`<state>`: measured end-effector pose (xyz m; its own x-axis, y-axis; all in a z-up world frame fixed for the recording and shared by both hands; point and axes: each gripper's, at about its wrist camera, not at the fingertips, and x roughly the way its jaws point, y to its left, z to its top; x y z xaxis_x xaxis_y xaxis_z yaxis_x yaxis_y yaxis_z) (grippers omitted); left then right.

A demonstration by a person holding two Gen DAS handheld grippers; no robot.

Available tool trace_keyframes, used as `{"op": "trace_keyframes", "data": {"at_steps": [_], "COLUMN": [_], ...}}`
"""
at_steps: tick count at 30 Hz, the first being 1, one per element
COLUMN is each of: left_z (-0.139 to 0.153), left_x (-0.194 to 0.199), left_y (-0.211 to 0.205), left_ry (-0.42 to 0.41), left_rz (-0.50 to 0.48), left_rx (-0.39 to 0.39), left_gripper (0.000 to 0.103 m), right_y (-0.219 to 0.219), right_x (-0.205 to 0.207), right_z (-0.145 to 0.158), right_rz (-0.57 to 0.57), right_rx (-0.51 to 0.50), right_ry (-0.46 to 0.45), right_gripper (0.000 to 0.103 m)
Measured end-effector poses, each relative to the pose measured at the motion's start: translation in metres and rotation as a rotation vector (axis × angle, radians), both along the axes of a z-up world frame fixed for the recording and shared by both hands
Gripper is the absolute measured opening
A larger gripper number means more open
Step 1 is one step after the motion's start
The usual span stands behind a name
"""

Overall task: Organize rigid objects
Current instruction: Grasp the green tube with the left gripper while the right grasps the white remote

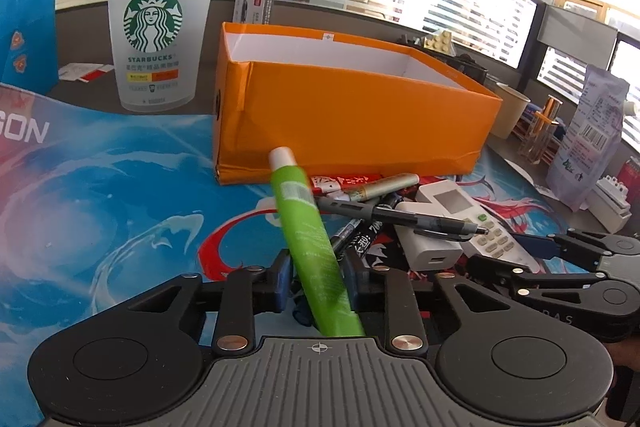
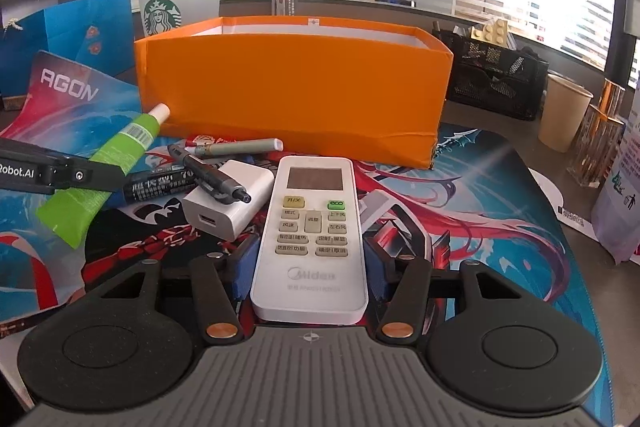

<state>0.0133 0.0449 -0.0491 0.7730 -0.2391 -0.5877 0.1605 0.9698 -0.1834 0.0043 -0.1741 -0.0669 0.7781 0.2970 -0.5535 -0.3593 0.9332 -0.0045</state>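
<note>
Green tube's [image 1: 308, 235] crimped end hidden behind left claw [image 1: 316, 275]; orange box [image 2: 296, 99] floor unseen

Pens [image 2: 224, 179] and charger [image 2: 228, 203] lie before the box [image 2: 296, 99], left of the remote [image 2: 312, 235].

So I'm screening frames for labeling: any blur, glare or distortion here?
Left wrist view: the green tube is motion-smeared, windows at upper right blown out. Right wrist view: sharper, the remote has readable buttons; fisheye bends the orange box edges in both.
</note>
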Motion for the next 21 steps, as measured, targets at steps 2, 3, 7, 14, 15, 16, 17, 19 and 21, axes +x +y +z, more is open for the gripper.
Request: {"op": "trace_keyframes", "data": {"at_steps": [2, 3, 7, 14, 15, 16, 17, 19, 21], "left_z": [0.002, 0.004, 0.011, 0.016, 0.014, 0.012, 0.010, 0.007, 0.004], "left_x": [-0.003, -0.004, -0.010, -0.016, -0.016, -0.017, -0.017, -0.017, -0.016], "left_y": [-0.001, -0.002, -0.002, -0.004, -0.004, -0.004, -0.005, -0.004, -0.003], "left_ry": [-0.005, -0.011, -0.030, -0.043, -0.037, -0.031, -0.026, -0.016, -0.008], "left_rz": [-0.012, -0.013, -0.018, -0.025, -0.025, -0.025, -0.028, -0.030, -0.032], "left_rx": [-0.010, -0.003, -0.005, 0.005, 0.006, 0.006, 0.006, 0.003, -0.004], "left_gripper": [0.011, 0.010, 0.009, 0.009, 0.009, 0.009, 0.009, 0.009, 0.009], "right_y": [0.000, 0.000, -0.003, -0.004, -0.003, -0.003, -0.002, -0.003, -0.001], "right_x": [0.000, -0.001, -0.002, -0.004, -0.004, -0.003, -0.002, -0.001, 0.001], "right_z": [0.001, 0.002, 0.006, 0.009, 0.007, 0.005, 0.003, 0.001, 0.001], "right_rz": [-0.003, -0.002, -0.004, -0.006, -0.006, -0.007, -0.007, -0.009, -0.010], "right_rx": [-0.001, -0.004, 0.012, 0.002, -0.009, -0.010, -0.016, -0.009, -0.016], "right_ry": [0.002, 0.003, 0.001, -0.004, 0.002, 0.008, 0.018, 0.019, 0.013], "right_gripper": [0.050, 0.050, 0.050, 0.050, 0.050, 0.050, 0.050, 0.051, 0.052]}}
